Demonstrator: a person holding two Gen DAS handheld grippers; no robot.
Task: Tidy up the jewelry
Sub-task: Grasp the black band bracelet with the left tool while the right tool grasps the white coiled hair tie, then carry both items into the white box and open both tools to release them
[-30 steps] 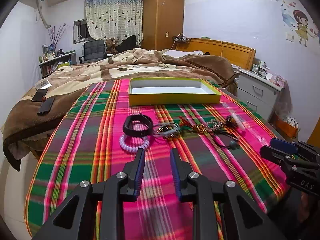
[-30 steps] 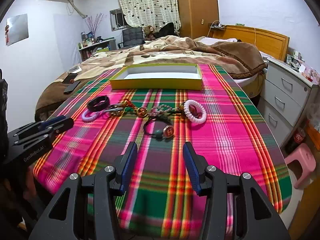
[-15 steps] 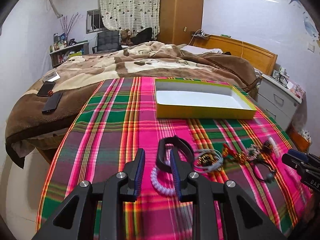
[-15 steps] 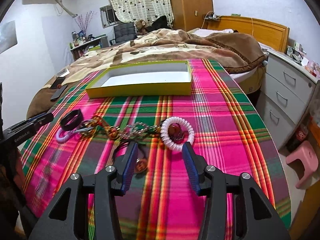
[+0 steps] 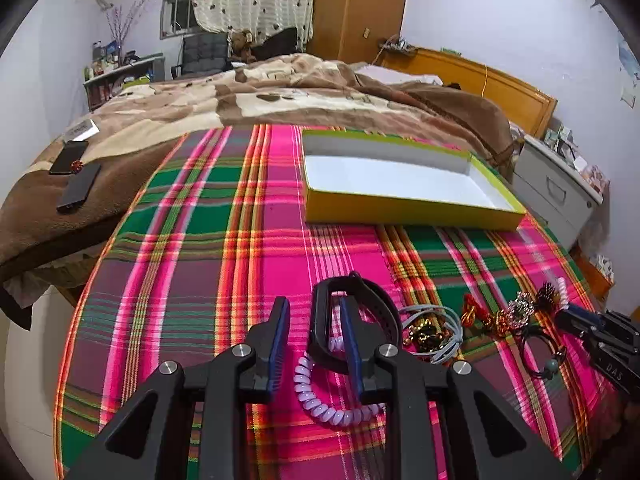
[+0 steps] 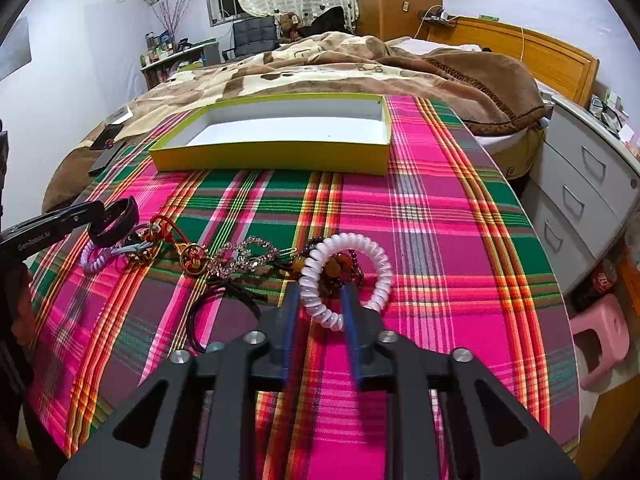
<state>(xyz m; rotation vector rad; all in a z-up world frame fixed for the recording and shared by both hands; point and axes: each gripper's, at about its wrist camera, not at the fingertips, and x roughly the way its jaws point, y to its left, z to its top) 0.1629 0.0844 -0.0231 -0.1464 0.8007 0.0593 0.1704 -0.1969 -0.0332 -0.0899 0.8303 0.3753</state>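
"GenRobot.AI" on left gripper (image 5: 313, 330), fingers apart astride black band (image 5: 352, 320); right gripper (image 6: 320, 308) fingers closing around white coil (image 6: 344, 276)

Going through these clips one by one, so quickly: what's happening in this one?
A person with a gripper in each hand is sorting jewelry laid out on a plaid cloth. The right gripper has just been closing, with the near edge of a white coil bracelet between its fingers. The left gripper is open, one finger inside a black band that lies over a lilac coil bracelet. The yellow box behind is empty.
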